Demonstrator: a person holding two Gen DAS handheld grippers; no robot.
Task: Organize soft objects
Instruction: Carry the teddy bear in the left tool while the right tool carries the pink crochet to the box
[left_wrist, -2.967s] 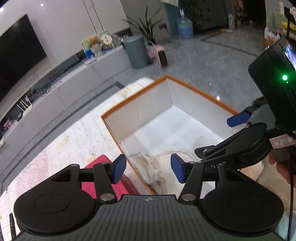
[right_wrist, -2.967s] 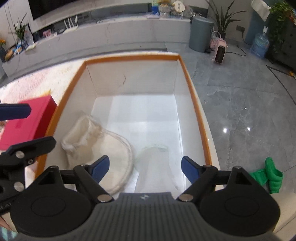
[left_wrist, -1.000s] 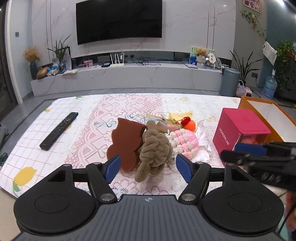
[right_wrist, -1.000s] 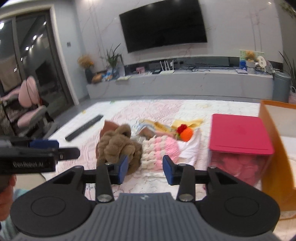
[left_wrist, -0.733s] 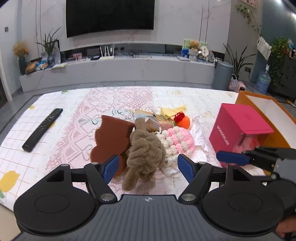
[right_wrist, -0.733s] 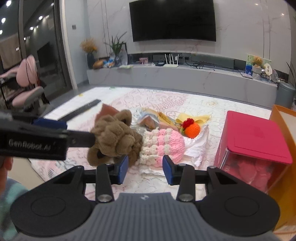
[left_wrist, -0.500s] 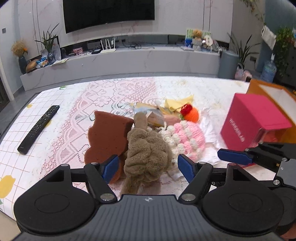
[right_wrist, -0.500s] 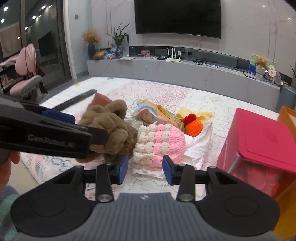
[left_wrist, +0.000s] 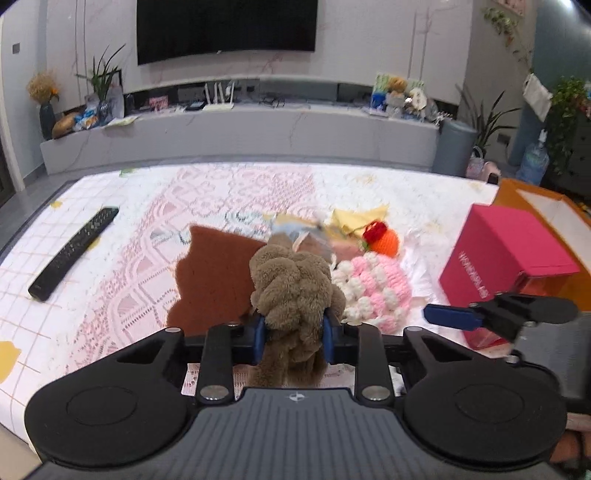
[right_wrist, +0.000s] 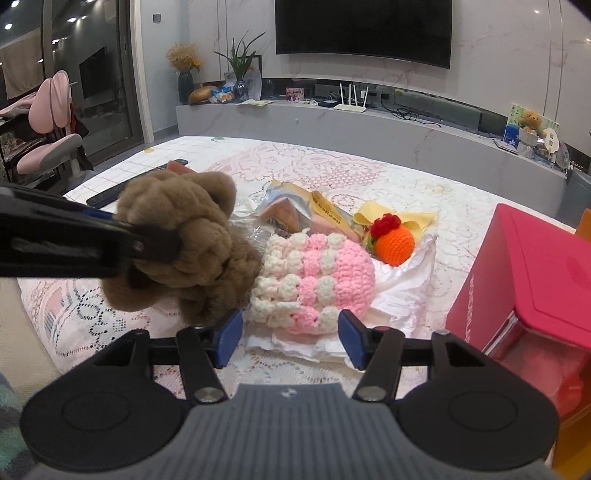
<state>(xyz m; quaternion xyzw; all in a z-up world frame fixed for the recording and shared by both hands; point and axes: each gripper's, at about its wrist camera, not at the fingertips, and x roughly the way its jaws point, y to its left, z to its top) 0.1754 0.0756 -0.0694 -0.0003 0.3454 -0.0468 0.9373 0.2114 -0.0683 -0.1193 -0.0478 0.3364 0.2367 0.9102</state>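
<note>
Both blue pads of the left gripper (left_wrist: 293, 339), wide apart a moment earlier, are now closing onto the brown plush toy (left_wrist: 295, 284) on the lace cloth (left_wrist: 122, 295), while in the right view the right gripper (right_wrist: 290, 338), narrower before, is opening, empty, around the pink crocheted hat (right_wrist: 314, 273).

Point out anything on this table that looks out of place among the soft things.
The black remote control lies alone near the table's left edge, hard and apart from the pile. A crinkled snack wrapper sits among the soft items behind the pink knitted hat. Neither is soft.
</note>
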